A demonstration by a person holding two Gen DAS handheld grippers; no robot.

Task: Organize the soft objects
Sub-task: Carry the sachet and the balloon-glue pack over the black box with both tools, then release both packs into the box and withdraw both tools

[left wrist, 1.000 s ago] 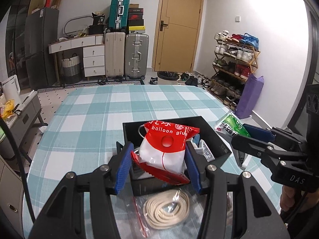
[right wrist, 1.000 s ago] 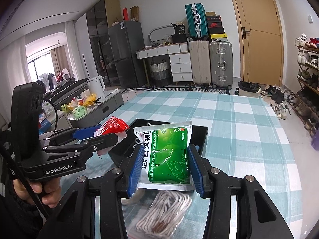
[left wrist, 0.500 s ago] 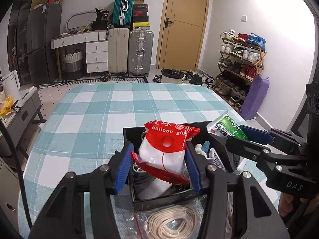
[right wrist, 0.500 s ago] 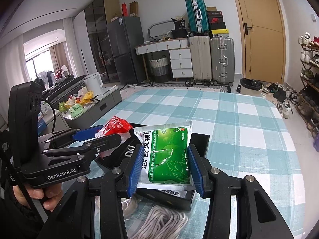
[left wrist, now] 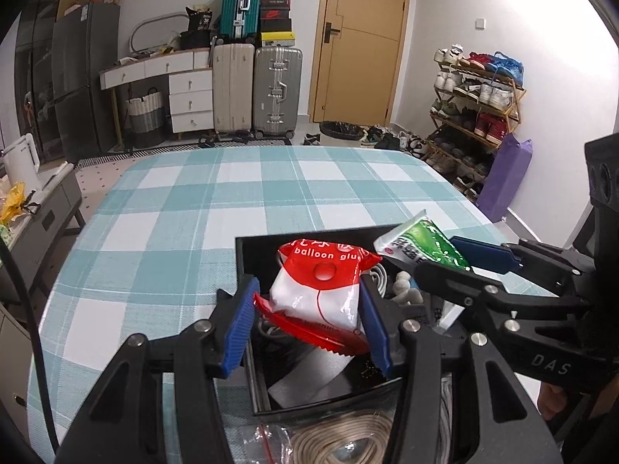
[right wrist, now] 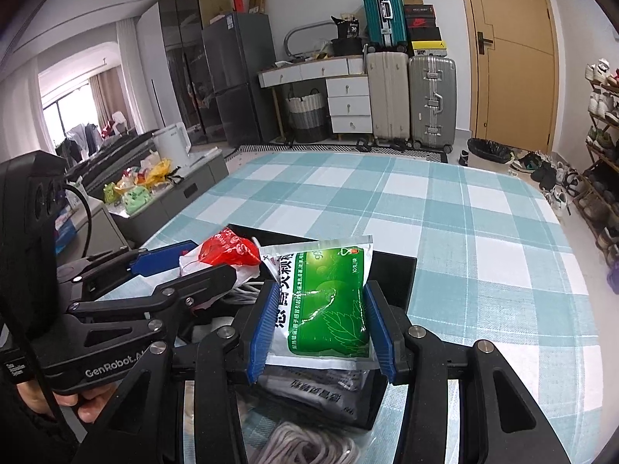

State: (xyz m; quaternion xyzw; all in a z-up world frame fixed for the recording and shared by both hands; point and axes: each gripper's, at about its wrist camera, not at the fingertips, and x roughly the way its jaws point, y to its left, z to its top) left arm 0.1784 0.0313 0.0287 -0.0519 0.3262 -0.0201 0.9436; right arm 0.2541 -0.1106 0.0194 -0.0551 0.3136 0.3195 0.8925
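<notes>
My left gripper (left wrist: 305,321) is shut on a red and white balloon glue packet (left wrist: 321,290) and holds it over the black box (left wrist: 247,247). My right gripper (right wrist: 319,323) is shut on a green and white sachet (right wrist: 325,301), also above the box (right wrist: 398,270). In the left wrist view the right gripper (left wrist: 445,266) and the sachet (left wrist: 421,243) hang over the box's right side. In the right wrist view the left gripper (right wrist: 185,266) and red packet (right wrist: 224,251) are on the left. The box holds white cable and other packets.
A clear bag with coiled beige cord (left wrist: 344,440) lies on the checked tablecloth (left wrist: 232,201) in front of the box; it also shows in the right wrist view (right wrist: 309,444). Suitcases, drawers and a shoe rack stand beyond the table.
Both grippers have moved forward with their packets, from in front of the box to over it. The right gripper has come closer to the left one.
</notes>
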